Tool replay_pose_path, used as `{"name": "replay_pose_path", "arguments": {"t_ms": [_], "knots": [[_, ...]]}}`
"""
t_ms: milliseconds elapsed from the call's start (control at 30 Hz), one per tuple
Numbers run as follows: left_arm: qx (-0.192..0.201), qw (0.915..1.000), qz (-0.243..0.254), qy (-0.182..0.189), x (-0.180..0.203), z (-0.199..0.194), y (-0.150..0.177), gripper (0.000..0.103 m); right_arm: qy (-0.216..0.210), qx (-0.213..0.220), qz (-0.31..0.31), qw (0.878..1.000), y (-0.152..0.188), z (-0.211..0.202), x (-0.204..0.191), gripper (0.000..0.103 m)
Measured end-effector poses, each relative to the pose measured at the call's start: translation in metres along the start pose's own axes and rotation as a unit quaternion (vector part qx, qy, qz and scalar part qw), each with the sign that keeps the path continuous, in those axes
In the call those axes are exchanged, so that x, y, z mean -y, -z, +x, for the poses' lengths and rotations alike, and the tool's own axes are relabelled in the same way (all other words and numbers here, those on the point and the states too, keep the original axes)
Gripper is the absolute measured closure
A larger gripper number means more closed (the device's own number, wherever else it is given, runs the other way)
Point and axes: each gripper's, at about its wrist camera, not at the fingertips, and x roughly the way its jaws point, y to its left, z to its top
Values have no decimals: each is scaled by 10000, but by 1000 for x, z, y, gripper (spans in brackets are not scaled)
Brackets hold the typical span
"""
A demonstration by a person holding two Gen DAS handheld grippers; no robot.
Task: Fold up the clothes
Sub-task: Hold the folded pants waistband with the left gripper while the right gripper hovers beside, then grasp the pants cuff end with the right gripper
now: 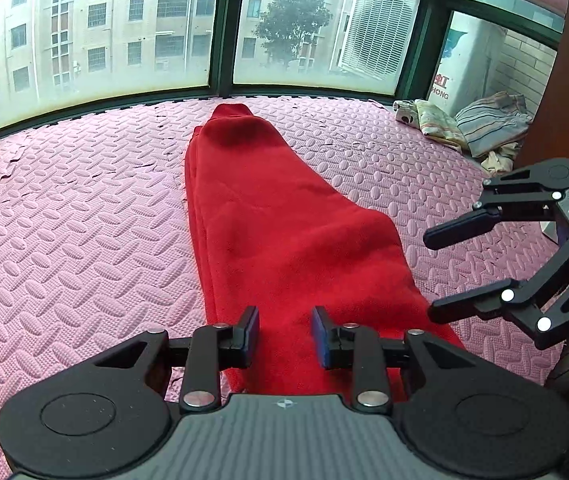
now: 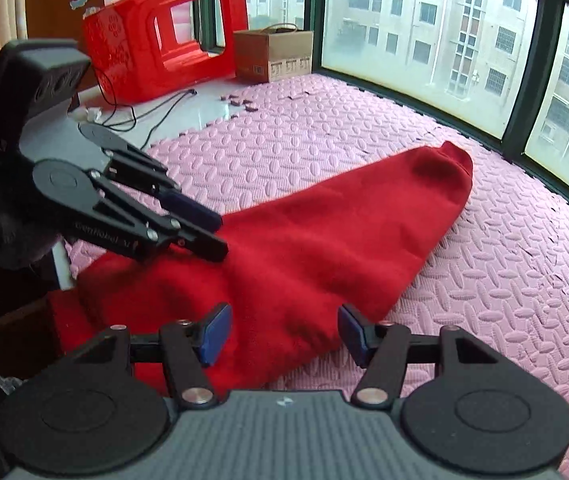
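The red garment (image 1: 268,216) is laid lengthwise, already narrowed. Both the left gripper (image 1: 285,334) and right gripper (image 2: 284,334) are held apart, empty, above its near end. Next, that end is to be pinched and carried forward, it is judged.

Garment (image 1: 268,220) lies on mat (image 1: 84,220).

My left wrist camera sits low behind my left gripper (image 1: 285,336), looking along the red garment (image 1: 268,224) toward the window (image 1: 96,40) filling the top of the frame. My right wrist camera sits just as low behind my right gripper (image 2: 284,334), facing across the same garment (image 2: 316,240) from its other side, window at upper right. Both views share the garment, the pink foam mat (image 1: 76,220) and each other's gripper: right one at right edge, left one at left.
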Motion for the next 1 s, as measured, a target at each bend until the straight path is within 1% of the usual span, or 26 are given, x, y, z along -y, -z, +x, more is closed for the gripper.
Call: {"name": "replay_pose_path", "arguments": {"t_ms": [67, 133, 267, 333, 433, 500, 567, 667, 767, 833, 900, 1000], "knots": [[0, 10000, 11, -45, 0, 0, 1, 70, -105, -5, 47, 9999, -1, 12, -5, 43], [14, 10000, 7, -83, -2, 0, 2, 70, -116, -181, -61, 9997, 7, 25, -10, 44], [-25, 9999, 20, -124, -5, 0, 8, 69, -103, -378, -88, 9992, 26, 27, -16, 44], [-12, 9999, 31, -145, -4, -2, 7, 69, -102, -313, -78, 9994, 22, 17, -15, 44], [125, 9998, -2, -178, -2, -10, 2, 70, -96, -93, -83, 9999, 11, 7, -11, 44], [224, 9996, -43, -164, 0, -15, -2, 70, -22, -2, -11, 10000, 5, 8, -6, 44], [277, 9995, -31, -122, 4, -18, -3, 70, 120, 87, 227, 9996, -2, 16, 8, 44], [194, 9998, 35, -25, 9, -14, -1, 70, 190, 22, 561, 9982, -5, 32, 28, 44], [13, 10000, 33, -32, 9, -7, 6, 70, 37, -212, 819, 9964, -2, 49, 41, 45], [-79, 10000, 1, -25, 8, -3, 10, 70, -18, -185, 784, 9967, -5, 48, 41, 45], [-85, 10000, -49, -9, 6, -4, 11, 70, -79, -83, 685, 9976, -14, 46, 41, 45], [-69, 9999, -129, 16, 5, -5, 13, 69, 24, -44, 488, 9988, -33, 57, 45, 46]]}}
